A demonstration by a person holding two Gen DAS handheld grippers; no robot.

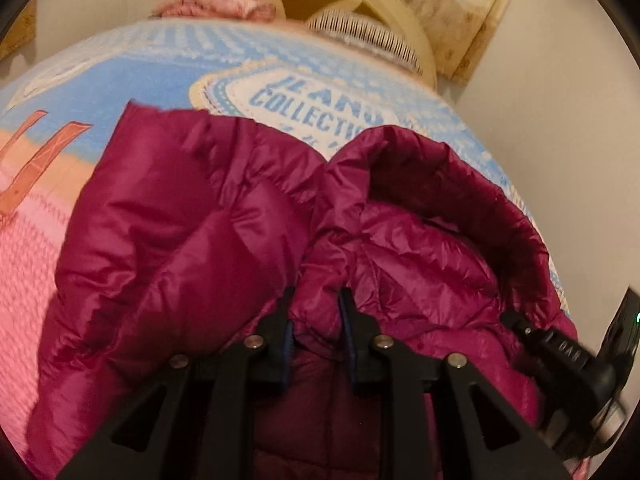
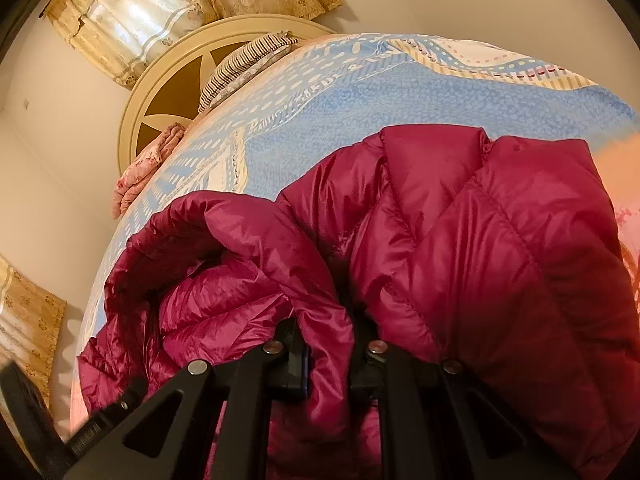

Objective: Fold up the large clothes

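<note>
A magenta quilted puffer jacket (image 1: 180, 240) lies bunched on a bed with a blue and pink cover (image 1: 140, 64). My left gripper (image 1: 318, 312) is shut on a fold of the jacket near the hood (image 1: 460, 200), fabric pinched between the black fingers. In the right wrist view the same jacket (image 2: 480, 260) fills the lower half, its hood (image 2: 208, 248) open to the left. My right gripper (image 2: 332, 340) is shut on a fold of jacket fabric that bulges between its fingers. The other gripper shows at each view's edge (image 1: 560, 352).
The bed cover (image 2: 360, 92) spreads beyond the jacket. A cream round headboard (image 2: 168, 80) stands at the far end with a striped pillow (image 2: 244, 64) and a pink folded cloth (image 2: 148, 168). Floral curtains (image 2: 132, 20) hang on the wall behind.
</note>
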